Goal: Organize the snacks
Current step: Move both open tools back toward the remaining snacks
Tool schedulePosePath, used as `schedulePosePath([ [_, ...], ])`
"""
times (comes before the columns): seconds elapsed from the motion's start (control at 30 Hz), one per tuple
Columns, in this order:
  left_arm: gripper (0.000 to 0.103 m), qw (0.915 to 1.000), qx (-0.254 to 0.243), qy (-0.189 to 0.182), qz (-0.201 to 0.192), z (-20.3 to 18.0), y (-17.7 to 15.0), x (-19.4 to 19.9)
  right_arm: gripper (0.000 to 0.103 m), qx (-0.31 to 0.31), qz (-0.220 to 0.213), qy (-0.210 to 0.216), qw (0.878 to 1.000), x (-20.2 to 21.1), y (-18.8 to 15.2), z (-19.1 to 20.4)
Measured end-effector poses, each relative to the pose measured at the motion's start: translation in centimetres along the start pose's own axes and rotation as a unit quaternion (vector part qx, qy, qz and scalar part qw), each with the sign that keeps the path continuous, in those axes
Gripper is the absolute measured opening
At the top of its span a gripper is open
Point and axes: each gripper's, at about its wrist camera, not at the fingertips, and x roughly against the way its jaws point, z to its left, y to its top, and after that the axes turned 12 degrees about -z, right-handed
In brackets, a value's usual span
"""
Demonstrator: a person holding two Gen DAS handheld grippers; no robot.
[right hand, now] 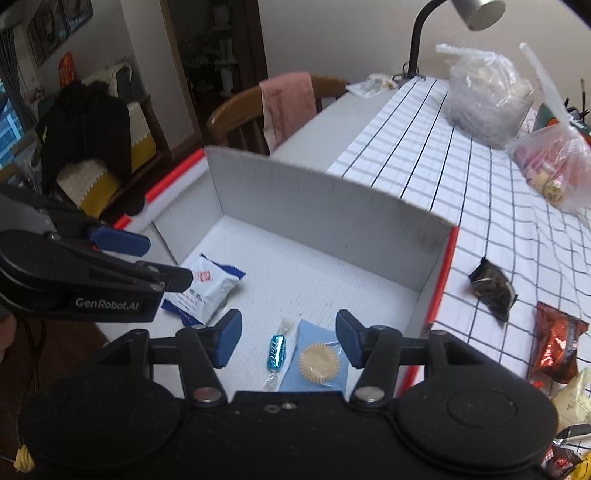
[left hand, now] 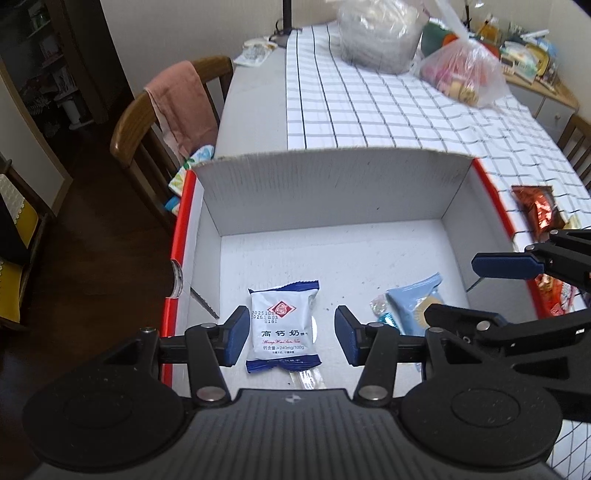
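A white cardboard box (left hand: 332,192) with a red rim lies open on the table. On its floor at the left is a white-and-blue snack packet (left hand: 282,326). Further right lie a light-blue packet with a round biscuit (left hand: 410,306) and a small teal candy (left hand: 388,318). My left gripper (left hand: 291,336) hovers open above the white packet, its pads apart from it. In the right wrist view, my right gripper (right hand: 289,338) is open over the teal candy (right hand: 277,352) and biscuit packet (right hand: 317,363), holding nothing. The left gripper (right hand: 162,258) shows there beside the white packet (right hand: 210,284).
Outside the box (right hand: 332,218), on the checked tablecloth (right hand: 461,177), lie a dark packet (right hand: 493,291) and a red-brown packet (right hand: 557,347). Two filled plastic bags (left hand: 380,33) (left hand: 461,70) stand at the far end. A wooden chair with a pink towel (left hand: 181,103) is at the left.
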Motion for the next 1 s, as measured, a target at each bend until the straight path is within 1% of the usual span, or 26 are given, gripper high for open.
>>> schedulePosePath([
  [0.23, 0.054, 0.9993, 0.01, -0.013, -0.033, -0.5, 0.1, 2.9, 0.063, -0.015, -0.041, -0.001, 0.999, 3.8, 0.4, -0.4],
  [0.3, 0.054, 0.9988, 0.011, -0.015, -0.044, -0.7, 0.1, 3.8, 0.063, -0.021, -0.055, 0.0, 0.998, 5.0, 0.5, -0.6],
  [0.4, 0.056, 0.9979, 0.015, -0.023, -0.059, -1.2, 0.1, 5.0, 0.069, -0.028, -0.073, 0.002, 0.997, 6.8, 0.6, -1.1],
  [0.47, 0.062, 0.997, 0.018, -0.027, -0.07, -1.5, 0.2, 5.8, 0.074, -0.031, -0.085, 0.004, 0.996, 7.9, 0.4, -1.4],
  [0.53, 0.063, 0.9961, 0.019, -0.033, -0.08, -1.8, 0.2, 6.6, 0.078, -0.035, -0.095, 0.003, 0.995, 8.9, 0.2, -1.8],
  [0.63, 0.064, 0.9947, 0.019, -0.042, -0.092, -2.7, 0.2, 7.6, 0.082, -0.042, -0.107, 0.004, 0.993, 10.3, -0.1, -2.4],
  [0.67, 0.067, 0.9942, 0.02, -0.045, -0.096, -3.0, 0.2, 8.0, 0.085, -0.044, -0.111, 0.004, 0.993, 10.8, -0.2, -2.6],
  [0.8, 0.07, 0.9916, 0.021, -0.058, -0.113, -4.3, 0.1, 9.1, 0.087, -0.054, -0.126, 0.005, 0.99, 12.6, -0.9, -3.5],
  [0.87, 0.071, 0.9904, 0.02, -0.066, -0.12, -5.2, 0.0, 9.5, 0.094, -0.06, -0.133, 0.005, 0.989, 13.5, -1.3, -4.0],
  [1.0, 0.073, 0.9879, 0.016, -0.079, -0.132, -7.1, -0.2, 10.3, 0.098, -0.07, -0.149, 0.004, 0.986, 15.2, -2.2, -5.0],
])
